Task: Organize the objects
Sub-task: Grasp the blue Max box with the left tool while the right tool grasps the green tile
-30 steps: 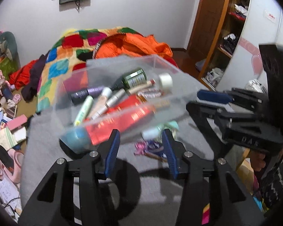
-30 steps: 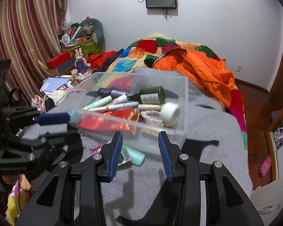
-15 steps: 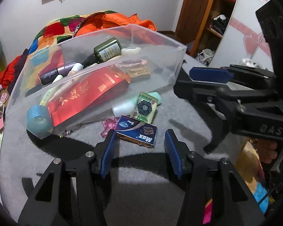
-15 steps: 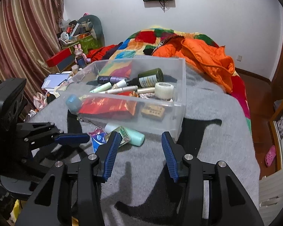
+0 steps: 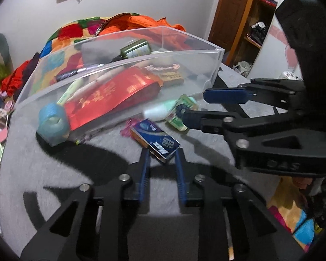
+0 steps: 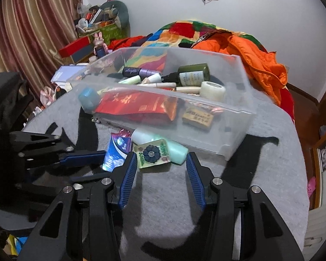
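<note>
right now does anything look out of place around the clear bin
Yes. Several items lie outside the clear plastic bin on the grey cover: a blue box, which the left gripper has just closed on, a green flower-print packet and a mint tube.

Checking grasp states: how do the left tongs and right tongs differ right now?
Left tongs have just been closing and now pinch the blue box; right tongs stand wide, gripping nothing. The left holds the box's near end; the right only straddles the green floral card and mint tube. Both point down at the grey cloth.
</note>
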Demonstrator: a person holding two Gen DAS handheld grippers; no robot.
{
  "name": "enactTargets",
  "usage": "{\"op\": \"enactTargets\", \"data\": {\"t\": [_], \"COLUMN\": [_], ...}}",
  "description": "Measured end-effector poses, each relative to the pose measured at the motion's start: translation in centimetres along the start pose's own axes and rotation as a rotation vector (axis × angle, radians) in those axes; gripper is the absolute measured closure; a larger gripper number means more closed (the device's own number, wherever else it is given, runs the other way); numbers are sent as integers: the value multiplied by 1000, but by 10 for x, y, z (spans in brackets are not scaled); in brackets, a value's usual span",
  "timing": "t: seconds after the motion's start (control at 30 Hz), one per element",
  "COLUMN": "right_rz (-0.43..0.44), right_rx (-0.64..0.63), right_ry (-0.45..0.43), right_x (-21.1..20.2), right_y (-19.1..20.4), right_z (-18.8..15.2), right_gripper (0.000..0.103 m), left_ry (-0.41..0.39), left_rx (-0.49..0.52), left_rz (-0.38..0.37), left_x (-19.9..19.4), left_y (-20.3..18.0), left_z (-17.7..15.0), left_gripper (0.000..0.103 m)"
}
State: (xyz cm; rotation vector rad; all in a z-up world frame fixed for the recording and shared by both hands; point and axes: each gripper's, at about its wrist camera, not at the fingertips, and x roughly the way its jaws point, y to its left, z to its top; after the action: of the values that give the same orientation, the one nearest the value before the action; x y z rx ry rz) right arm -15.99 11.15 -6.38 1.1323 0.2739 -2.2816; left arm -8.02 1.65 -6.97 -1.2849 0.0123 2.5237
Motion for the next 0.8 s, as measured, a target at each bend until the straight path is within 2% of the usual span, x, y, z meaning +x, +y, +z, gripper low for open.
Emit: {"op": "enactTargets", "data": {"t": [0.27, 0.3, 0.37, 0.4, 0.47, 0.57, 0.67, 0.73, 0.8], "right_rz": [-64, -63, -54, -47, -35, -27, -25, -27, -26], "right_rx": [-74, -72, -58, -51, -32, -6, 29, 55, 86], "right_ry": [20, 24, 28, 31, 28, 24, 15, 9, 0], "right_x": [18, 19, 19, 18, 15, 6, -4, -9, -15], "right_y": [22, 22, 20, 18, 12, 2, -11, -18, -26], "right_z": [1, 1, -1, -2, -5, -12, -20, -24, -28], "right_gripper": [60, 63, 71, 72, 72, 72, 72, 72, 72], "left_ry": [-6, -7, -14, -20, -28, -23, 18, 41, 61], "left_rx": [-71, -74, -70, -63, -46, -2, -1, 0, -14], "left_rz": [-8, -4, 13, 23, 29, 48, 37, 61, 82], "left_x": [-23, -23, -23, -23, -22, -14, 0, 12, 23], "left_y": [22, 22, 21, 19, 15, 7, 2, -2, -3], "left_z": [-12, -10, -4, 0, 4, 13, 21, 24, 24], "left_gripper": [80, 78, 66, 63, 47, 36, 36, 36, 45]}}
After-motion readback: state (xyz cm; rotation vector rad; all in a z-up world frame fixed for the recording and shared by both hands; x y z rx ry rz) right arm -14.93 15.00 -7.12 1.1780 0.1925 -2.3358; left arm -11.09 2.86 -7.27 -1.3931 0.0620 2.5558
